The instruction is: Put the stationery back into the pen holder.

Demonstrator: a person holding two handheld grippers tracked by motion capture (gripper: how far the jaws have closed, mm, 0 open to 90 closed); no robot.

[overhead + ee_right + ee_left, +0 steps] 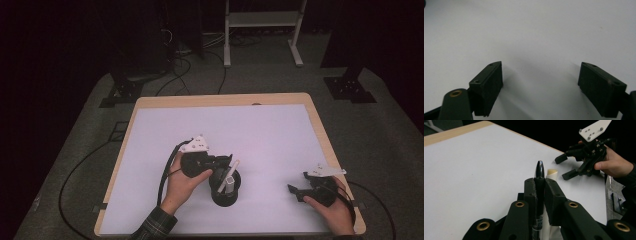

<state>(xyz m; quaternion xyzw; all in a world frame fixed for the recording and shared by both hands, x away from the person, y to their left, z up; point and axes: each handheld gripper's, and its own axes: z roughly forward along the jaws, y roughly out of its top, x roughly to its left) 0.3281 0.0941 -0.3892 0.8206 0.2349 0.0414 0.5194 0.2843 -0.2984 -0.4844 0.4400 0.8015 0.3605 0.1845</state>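
Left gripper (539,185), seen along its own jaws in the left gripper view, is clamped on a black pen (539,171) whose rounded tip rises above the jaw pads; a pale cream cylinder (551,173) stands just behind the pen. In the high view the left gripper (220,167) is held by the left hand (182,187) near the middle of the white table surface (250,130), directly over a black round holder (225,186) from which a white marker (231,172) leans out. The pen is thus held above this holder, not lying on the table. To the right, well apart from the holder, the right gripper (296,191) rests low near the table's right edge in the right hand (335,210), its jaws pointing toward the centre. In the left gripper view the right gripper (564,167) appears farther off with both jaws parted. In the right gripper view its two jaws stand wide apart over bare white surface, gripping nothing.
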